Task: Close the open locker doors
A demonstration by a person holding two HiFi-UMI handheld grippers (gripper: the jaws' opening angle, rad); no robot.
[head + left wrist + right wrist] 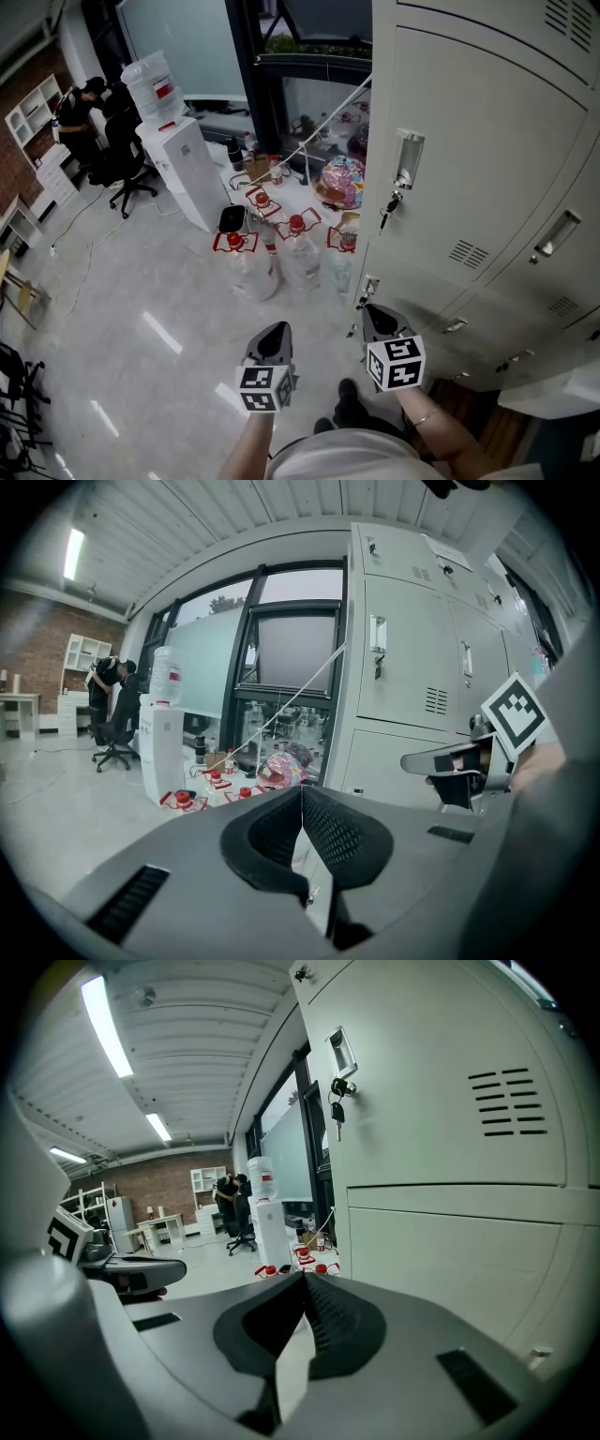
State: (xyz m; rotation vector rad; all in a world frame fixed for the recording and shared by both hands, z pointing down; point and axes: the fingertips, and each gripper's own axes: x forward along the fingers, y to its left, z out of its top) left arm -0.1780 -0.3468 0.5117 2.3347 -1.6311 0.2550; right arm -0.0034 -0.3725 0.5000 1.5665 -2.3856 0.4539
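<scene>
A bank of grey lockers [487, 141] fills the right side of the head view. The doors that show lie flat against the cabinet front. One upper door has a recessed handle with keys hanging from it [392, 204]; the keys [337, 1113] also show in the right gripper view. My right gripper [377, 321] is shut and empty, just in front of a lower locker door [450, 1241]. To its left over the floor, my left gripper [274, 339] is also shut, with nothing between its jaws. In the left gripper view, the right gripper [464, 761] sits before the lockers [403, 658].
Several water bottles with red caps [267, 258] stand on the floor by the lockers' left end. Behind them are a white water dispenser [183, 164] and a colourful round object [342, 181]. A person [80, 112] and an office chair [127, 173] are far back left.
</scene>
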